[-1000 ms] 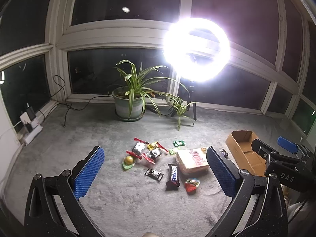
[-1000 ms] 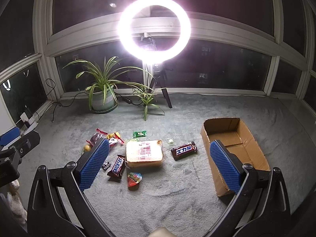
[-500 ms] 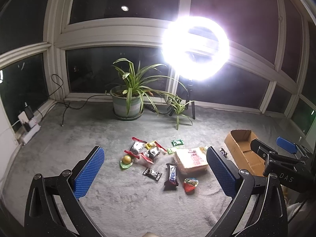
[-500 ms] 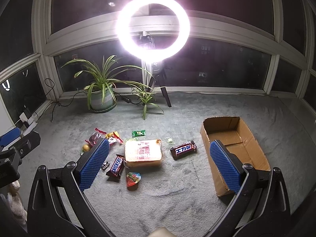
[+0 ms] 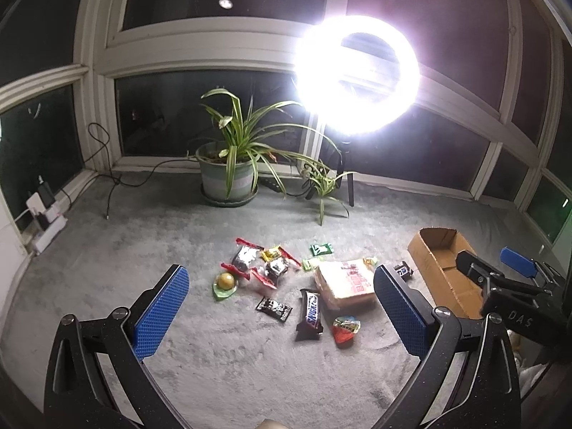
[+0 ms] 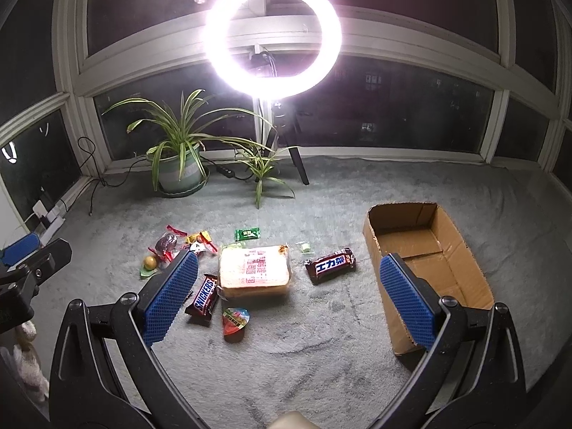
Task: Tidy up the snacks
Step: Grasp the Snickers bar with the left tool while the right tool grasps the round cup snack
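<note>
far left by the window frame: white power strip [image 5: 43,230] with plugged chargers, black cable [image 5: 103,164] trailing over the grey carpet [image 5: 221,361]

further right at the back: green ceramic pot with a striped spider plant [image 5: 228,175], a small offshoot plant [image 5: 323,187] beside it, then a glowing white ring light on a black tripod [image 6: 273,35]

left gripper [image 5: 280,309] held above the carpet, blue ribbed pads [image 5: 162,309] spread wide, nothing between them; same for right gripper [image 6: 287,296], blue pads [image 6: 171,295] wide apart and empty

snacks scattered mid-carpet, left to right: yellow jelly cup on a green lid [image 5: 225,282]; cluster of red and silver crinkled candy wrappers [image 5: 259,262]; small black cookie packet [image 5: 273,307]; brown snickers bar [image 6: 206,293] lying lengthwise just beside the bread; red triangular foil-topped jelly cup [image 6: 234,321] in front of the bread; small green candy packet [image 6: 246,233] behind it; clear-bagged loaf of sliced bread with red print [image 6: 254,270] in the centre; tiny pale green sweet [image 6: 305,246]; brown chocolate bar with white chinese lettering [image 6: 330,264] between bread and box

far right: open brown cardboard box [image 6: 461,250], apart from all snacks, nothing visible inside
</note>
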